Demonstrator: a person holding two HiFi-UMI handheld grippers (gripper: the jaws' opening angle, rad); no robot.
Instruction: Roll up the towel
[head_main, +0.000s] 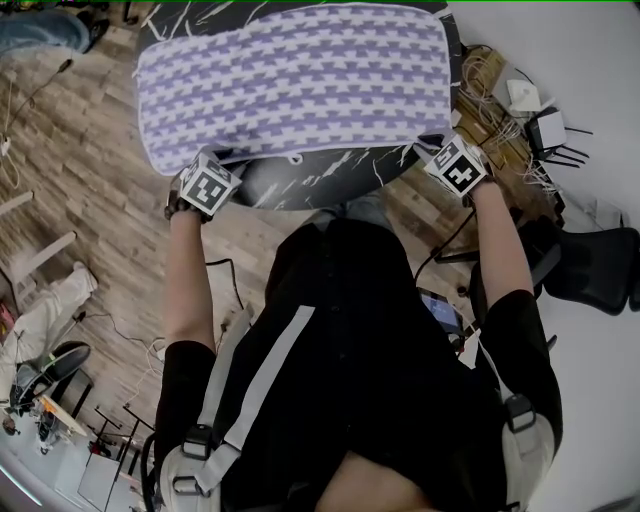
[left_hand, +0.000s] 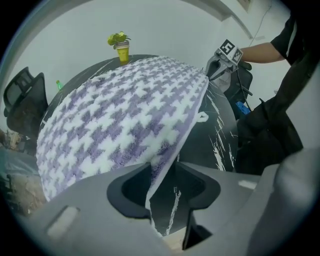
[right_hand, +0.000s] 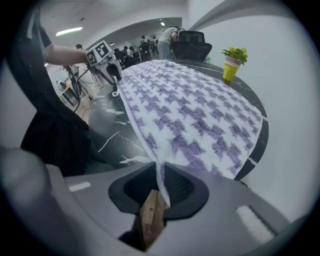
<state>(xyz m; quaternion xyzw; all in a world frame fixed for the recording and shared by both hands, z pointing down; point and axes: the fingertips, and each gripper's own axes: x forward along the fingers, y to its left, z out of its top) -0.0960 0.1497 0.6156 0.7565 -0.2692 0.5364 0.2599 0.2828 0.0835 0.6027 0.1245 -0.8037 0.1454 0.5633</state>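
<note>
**Colleague:** Where do you have it?

**Me:** Nearest me first. My right gripper (right_hand: 159, 172) has its jaws almost together, pinching the near-right corner of the towel (head_main: 300, 75). My left gripper (left_hand: 160, 170) stands a little wider, but its tips are clamped on the near-left corner, with fabric bunched between them. The near hem runs taut between the 2 and looks lifted off the table (head_main: 300, 188).

**Colleague:** How do you expect it to handle?

**Me:** Soft and light, I'd judge. The pile is thick and fluffy, so it should hold well in the pads and not skate on the dark marble top. It has no stiffness, though, so the middle of the hem will sag if my 2 hands drift together. Nothing about it is fragile.

**Colleague:** Are the corners the right place to hold?

**Me:** For the first turn, I think so. Both ends of 1 hem should start the roll square. Once it thickens, I'd expect to press further in, on the roll itself. There's a small hanging loop (left_hand: 201, 117) on that hem, which I'd tuck inside.

**Colleague:** And beyond that?

**Me:** The rest lies flat across most of the round top, with its left end reaching the table's edge. Past the far hem stands a yellow plant pot (right_hand: 231, 69), near the towel but apart as far as I can tell. A roll pushed too far could nudge it.
</note>
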